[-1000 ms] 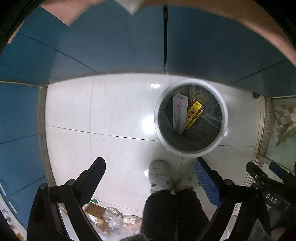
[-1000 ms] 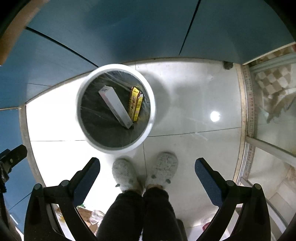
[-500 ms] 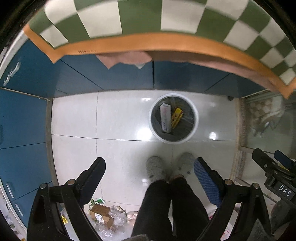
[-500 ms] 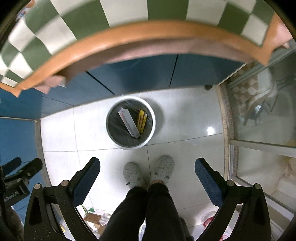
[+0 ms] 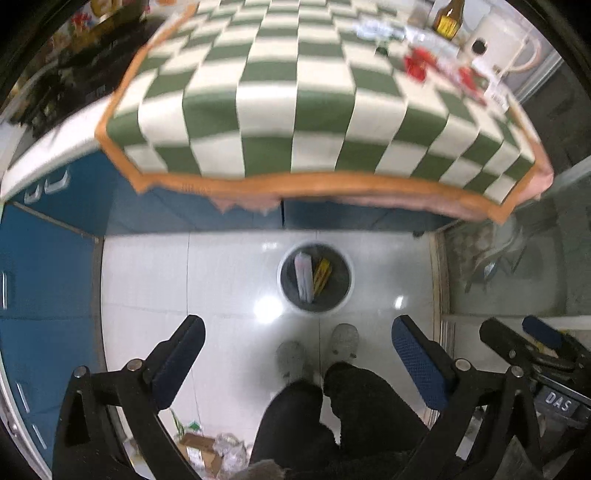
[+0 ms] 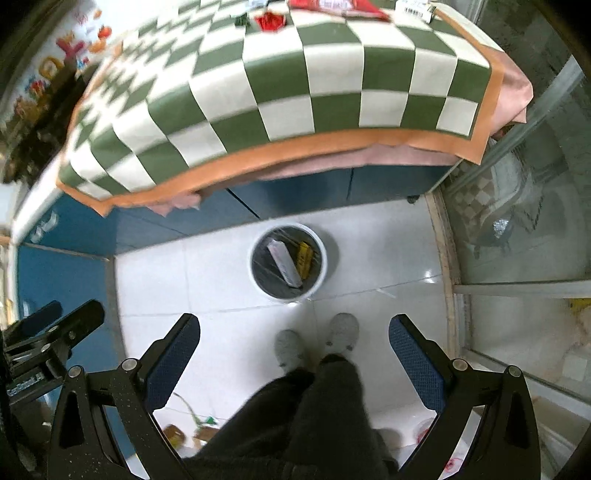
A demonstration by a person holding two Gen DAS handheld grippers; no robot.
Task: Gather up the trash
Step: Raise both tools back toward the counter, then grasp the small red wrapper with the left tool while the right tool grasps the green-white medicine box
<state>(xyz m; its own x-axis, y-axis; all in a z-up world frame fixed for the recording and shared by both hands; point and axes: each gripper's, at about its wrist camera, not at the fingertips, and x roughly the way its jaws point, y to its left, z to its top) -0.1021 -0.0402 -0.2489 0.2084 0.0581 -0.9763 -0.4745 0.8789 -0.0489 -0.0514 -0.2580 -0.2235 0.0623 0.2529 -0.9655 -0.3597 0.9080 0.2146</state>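
Observation:
A white round bin (image 5: 349, 291) (image 6: 258, 286) stands on the white tiled floor below the table edge. In it lie a pale long box (image 5: 303, 275) (image 6: 283, 263) and a yellow packet (image 5: 321, 274) (image 6: 304, 259). My left gripper (image 5: 297, 356) is open and empty, high above the floor. My right gripper (image 6: 294, 349) is open and empty too, also high above the bin. On the far side of the green-and-white checked tablecloth (image 5: 303, 107) (image 6: 280, 85) lie red wrappers (image 5: 415, 66) (image 6: 271, 20) and other small litter, blurred.
Blue cabinets (image 5: 48, 273) (image 6: 62, 273) run under the table and along the left. The person's legs and grey slippers (image 5: 316, 350) (image 6: 317, 341) stand just before the bin. Loose trash (image 5: 212, 448) lies on the floor near the left. A glass door (image 6: 524, 229) is at right.
Both grippers have risen well away from the bin, which now looks much smaller. The table top with its checked cloth and litter has come into view.

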